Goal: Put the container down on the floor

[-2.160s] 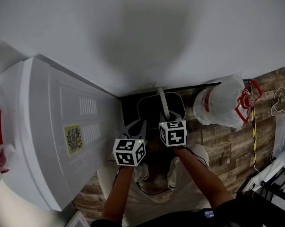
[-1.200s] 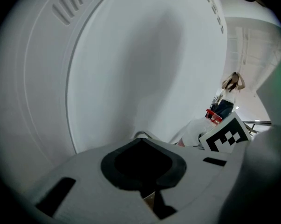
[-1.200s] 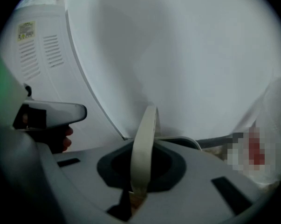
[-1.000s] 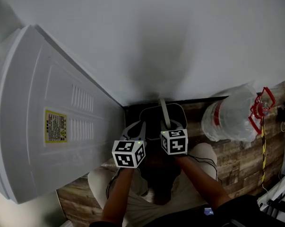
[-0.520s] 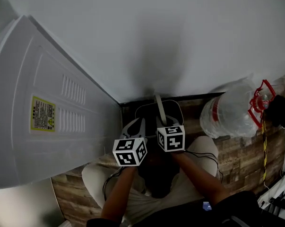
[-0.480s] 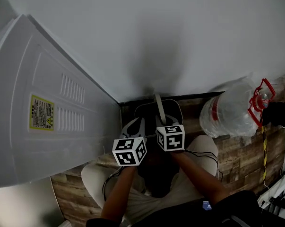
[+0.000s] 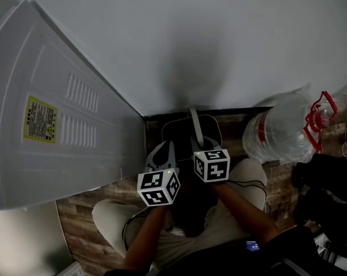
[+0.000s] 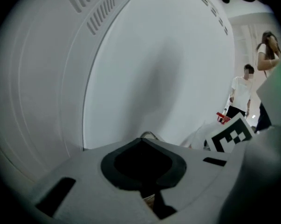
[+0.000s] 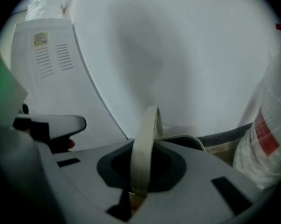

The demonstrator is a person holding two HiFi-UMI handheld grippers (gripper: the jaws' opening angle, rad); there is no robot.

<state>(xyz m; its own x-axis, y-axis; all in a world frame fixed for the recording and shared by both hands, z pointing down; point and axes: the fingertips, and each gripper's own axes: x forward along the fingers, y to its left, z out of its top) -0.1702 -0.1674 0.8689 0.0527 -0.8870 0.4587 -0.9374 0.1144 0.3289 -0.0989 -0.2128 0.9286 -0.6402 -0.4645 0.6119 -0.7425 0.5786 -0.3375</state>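
A dark container (image 7: pixel 182 132) with a pale strap handle (image 7: pixel 194 126) is at the foot of the white wall, over the wooden floor; whether it touches the floor I cannot tell. My right gripper (image 7: pixel 197 146) is shut on that handle, which rises upright between its jaws in the right gripper view as a handle (image 9: pixel 144 148) above the container's rim (image 9: pixel 189 139). My left gripper (image 7: pixel 163 152) hovers just left of the container, jaws together with nothing between them. From the left gripper view, the left gripper (image 8: pixel 147 190) faces the white appliance.
A big white appliance (image 7: pixel 52 114) leans close on the left. At the right stands a large water bottle in a plastic bag (image 7: pixel 277 135) with a red handle. A dark shape (image 7: pixel 328 188) fills the right edge. The person's knees flank the container. People (image 8: pixel 243 90) stand far off.
The grippers and container stay almost where they were. The view has shifted, so the appliance looms larger at left, and a dark shape has come in at the right edge.
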